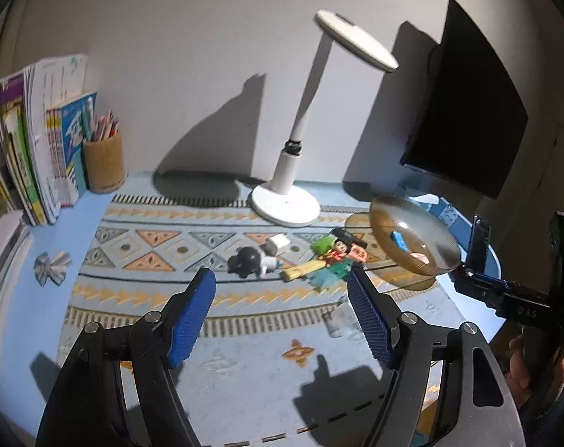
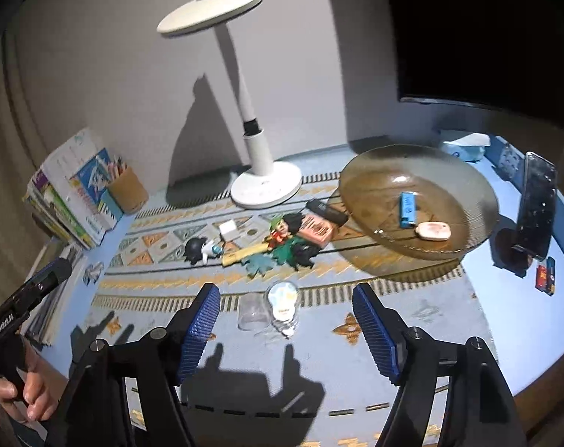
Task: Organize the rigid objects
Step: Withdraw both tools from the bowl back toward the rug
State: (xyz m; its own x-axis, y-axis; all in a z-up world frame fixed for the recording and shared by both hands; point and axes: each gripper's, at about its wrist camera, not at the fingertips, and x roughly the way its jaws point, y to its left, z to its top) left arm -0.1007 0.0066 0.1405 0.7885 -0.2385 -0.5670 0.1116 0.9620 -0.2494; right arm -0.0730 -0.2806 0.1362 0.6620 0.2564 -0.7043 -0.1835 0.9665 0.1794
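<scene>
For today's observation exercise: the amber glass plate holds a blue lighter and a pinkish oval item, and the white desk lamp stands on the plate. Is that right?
Not quite. The white desk lamp stands on the patterned mat beside the amber glass plate, not on it. The plate does hold the blue lighter and the pinkish oval item. The right wrist view shows this.

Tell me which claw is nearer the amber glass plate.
Right. The right claw hovers open in front of the amber glass plate, which lies just ahead to its right; the left claw is open farther off, the plate at its far right.
</scene>
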